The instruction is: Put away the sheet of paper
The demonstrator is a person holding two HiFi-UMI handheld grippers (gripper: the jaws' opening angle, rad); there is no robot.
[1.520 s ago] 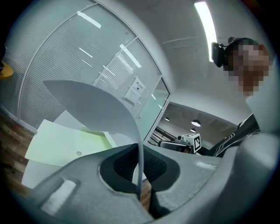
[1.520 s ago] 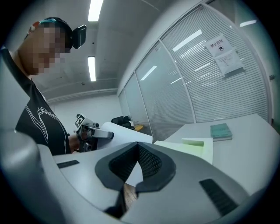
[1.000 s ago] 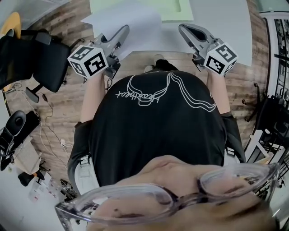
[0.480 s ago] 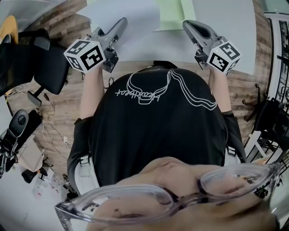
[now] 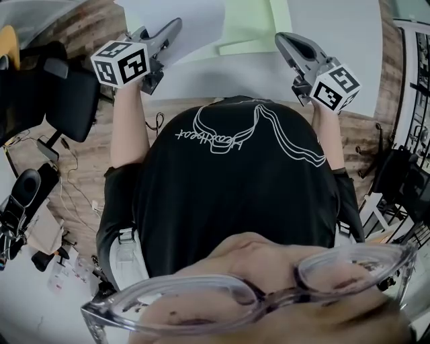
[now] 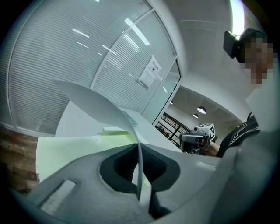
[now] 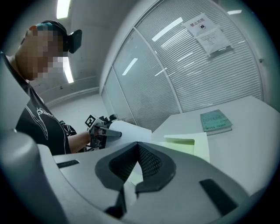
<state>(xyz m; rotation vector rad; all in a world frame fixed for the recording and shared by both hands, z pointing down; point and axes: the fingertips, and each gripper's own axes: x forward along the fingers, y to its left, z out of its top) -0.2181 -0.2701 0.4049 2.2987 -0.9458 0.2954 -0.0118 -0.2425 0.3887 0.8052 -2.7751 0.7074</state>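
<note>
Jaws of your left gripper pinch one edge of the sheet of paper, which arches up above the green folder; your right gripper is closed on nothing. Thin, light and floppy, it likely creases easily, so hold near the edge.

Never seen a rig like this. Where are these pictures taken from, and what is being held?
No robot here: a person holds a two-jaw gripper in each hand; the marker cubes belong to them. One picture comes from a camera on the person's head, looking down; the other two from cameras riding on each gripper. On the white table lie a pale green folder and a teal book. The left gripper is shut on a white sheet of paper, which curls upward. The right gripper is shut and holds nothing.
</note>
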